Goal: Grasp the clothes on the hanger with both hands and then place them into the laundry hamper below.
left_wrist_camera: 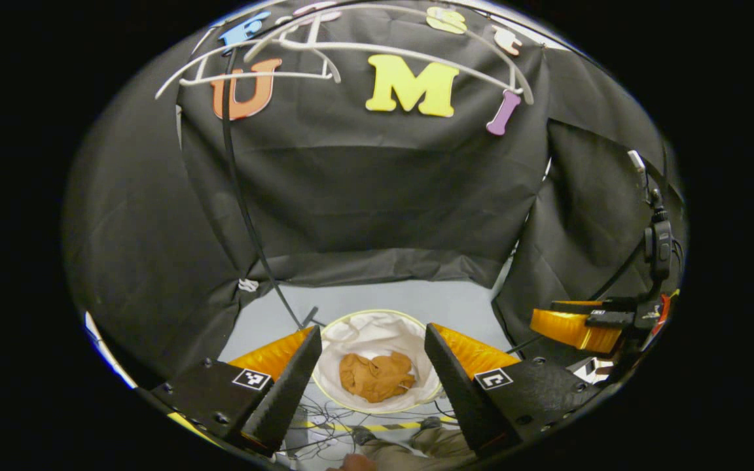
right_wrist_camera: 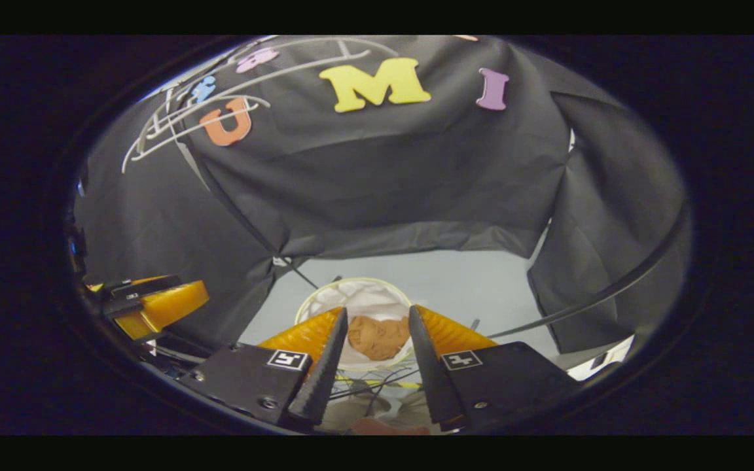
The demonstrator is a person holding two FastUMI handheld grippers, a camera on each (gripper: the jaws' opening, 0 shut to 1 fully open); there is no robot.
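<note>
Gaping left gripper (left_wrist_camera: 373,340) | right gripper (right_wrist_camera: 377,320) parted | clothes (left_wrist_camera: 377,376) in hamper (left_wrist_camera: 416,333)

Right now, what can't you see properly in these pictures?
- Bottom of the hamper: in the left gripper view, the crumpled orange clothes cover it.
- Hamper sides: in the right gripper view, the right tool blocks both flanks; its fingers stand apart.
- Hanger rack: cut off by the top edge in the left gripper view.
- Other tool: at the edge of the left gripper view, too sideways to tell open or shut.
</note>
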